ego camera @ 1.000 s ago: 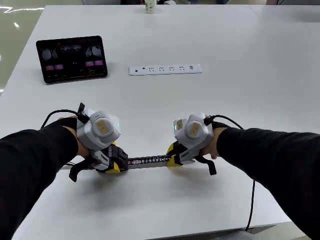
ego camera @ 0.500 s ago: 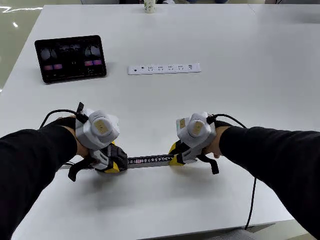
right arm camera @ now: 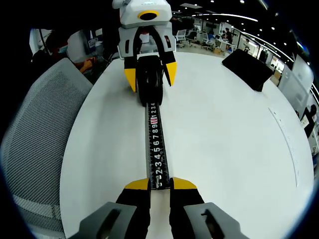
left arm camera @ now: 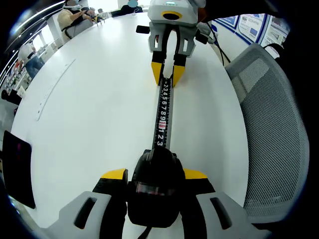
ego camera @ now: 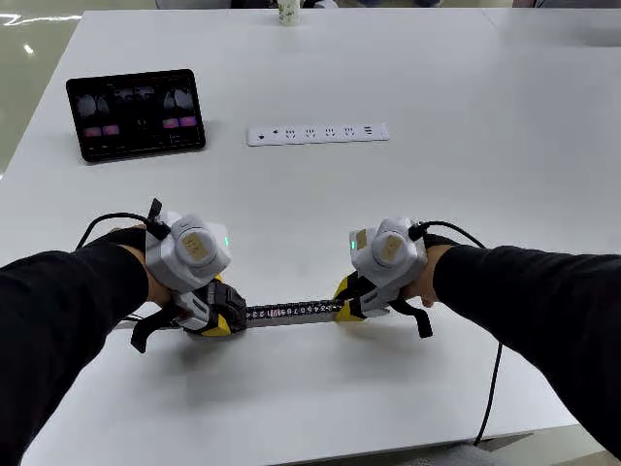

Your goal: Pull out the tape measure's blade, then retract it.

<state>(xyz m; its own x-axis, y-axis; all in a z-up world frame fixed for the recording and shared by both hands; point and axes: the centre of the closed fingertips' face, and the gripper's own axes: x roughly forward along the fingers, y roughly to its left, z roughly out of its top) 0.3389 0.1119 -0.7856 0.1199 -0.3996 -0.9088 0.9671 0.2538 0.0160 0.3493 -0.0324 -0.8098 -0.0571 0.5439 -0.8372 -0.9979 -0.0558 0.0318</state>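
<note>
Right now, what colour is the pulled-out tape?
The tape is black with white numbers and one red patch, clearest in the right gripper view.

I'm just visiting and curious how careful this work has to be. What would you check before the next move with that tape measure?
1. Left gripper clamps the tape measure body: ok.
2. Right gripper pinches the blade at its tip: ok.
3. Blade runs straight between the two grippers, along the table: ok.
4. Tablet and power strip sit well away from the blade: ok.
5. Blade lock released for sliding: cannot tell.
</note>
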